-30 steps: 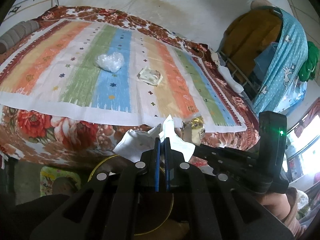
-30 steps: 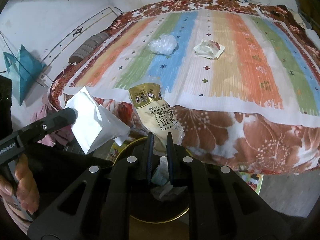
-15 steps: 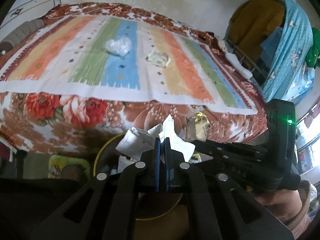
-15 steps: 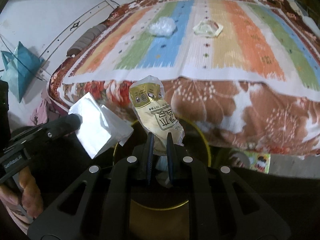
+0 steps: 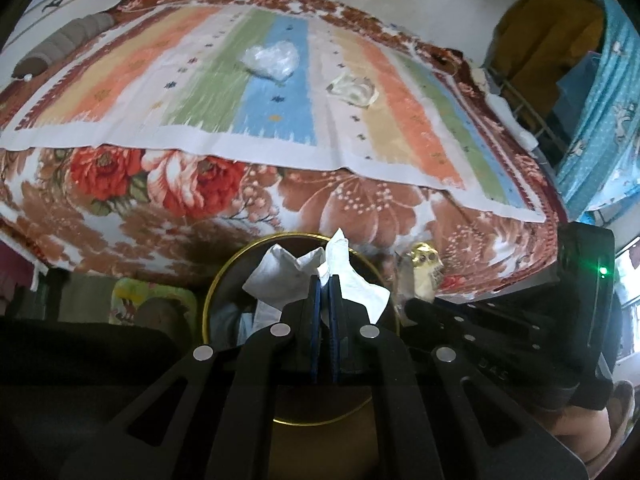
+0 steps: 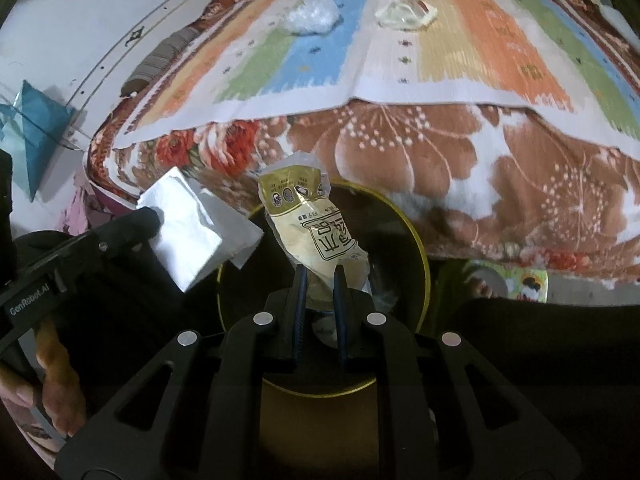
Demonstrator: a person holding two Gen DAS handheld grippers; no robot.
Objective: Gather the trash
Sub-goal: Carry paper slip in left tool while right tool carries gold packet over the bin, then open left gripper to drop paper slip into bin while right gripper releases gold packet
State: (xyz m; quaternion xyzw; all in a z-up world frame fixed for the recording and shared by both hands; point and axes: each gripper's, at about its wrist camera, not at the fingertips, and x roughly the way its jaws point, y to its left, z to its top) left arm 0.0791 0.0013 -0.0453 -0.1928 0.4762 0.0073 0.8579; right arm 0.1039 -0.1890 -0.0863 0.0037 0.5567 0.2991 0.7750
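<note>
Two handheld grippers hover over a dark, gold-rimmed bin (image 6: pixel 416 240) on the floor, close against the bed's hanging floral blanket (image 6: pixel 460 160). The left gripper (image 5: pixel 324 280) is clamped shut on a white tissue (image 5: pixel 280 276). The right gripper (image 6: pixel 320 276) pinches a yellow snack wrapper (image 6: pixel 316 232) above the bin's mouth. On the striped bedspread (image 5: pixel 192 96) behind lie a crumpled clear bag (image 5: pixel 272 60) and a clear wrapper (image 5: pixel 354 90), well apart from the bin.

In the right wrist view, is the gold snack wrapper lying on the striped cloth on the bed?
No, the gold snack wrapper is pinched in the right gripper above the gold-rimmed bin, off the striped cloth.
</note>
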